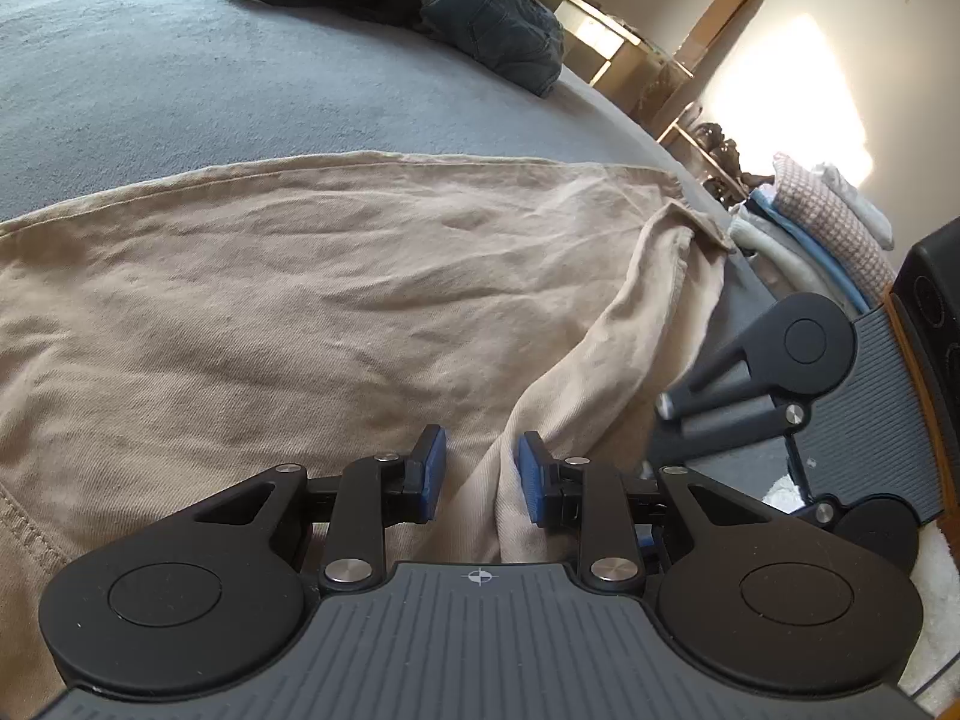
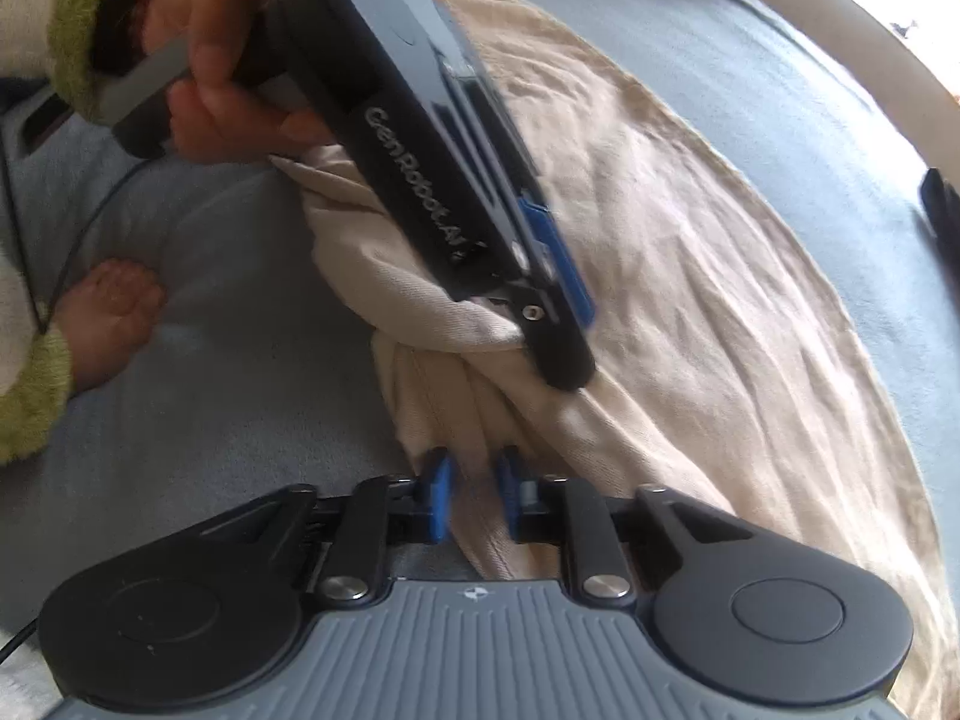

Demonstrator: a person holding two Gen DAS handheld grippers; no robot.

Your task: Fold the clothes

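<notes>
Beige trousers (image 1: 336, 276), one garment, are lying spread across one grey bed cover (image 1: 180, 78), taking up most of its near side, with a bunched strip of the fabric rising off the bed toward the two grippers. One dark heap of unfolded clothes (image 1: 420, 0), a black piece and a pair of blue jeans among them, is sitting well apart at the far edge of the bed. One stack of folded items (image 1: 822, 228), pink check, blue and pale grey, is resting beyond the bed's right edge, near a wooden shelf unit (image 1: 630, 54) against the sunlit wall. The left gripper (image 1: 480, 474) is standing partly apart, its two blue pads (image 1: 435, 468) on either side of the raised fold; whether both pads are pressing the cloth cannot be told, though the right one is lying against it. The right gripper (image 2: 474, 495) is clamping a narrow twist of the same trousers between its two blue pads, which are almost together. One hand (image 2: 228, 96), in a green fuzzy cuff with a red beaded bracelet, is gripping the left tool's handle. One bare foot (image 2: 108, 318) is resting on the cover just beside the bunched cloth.
</notes>
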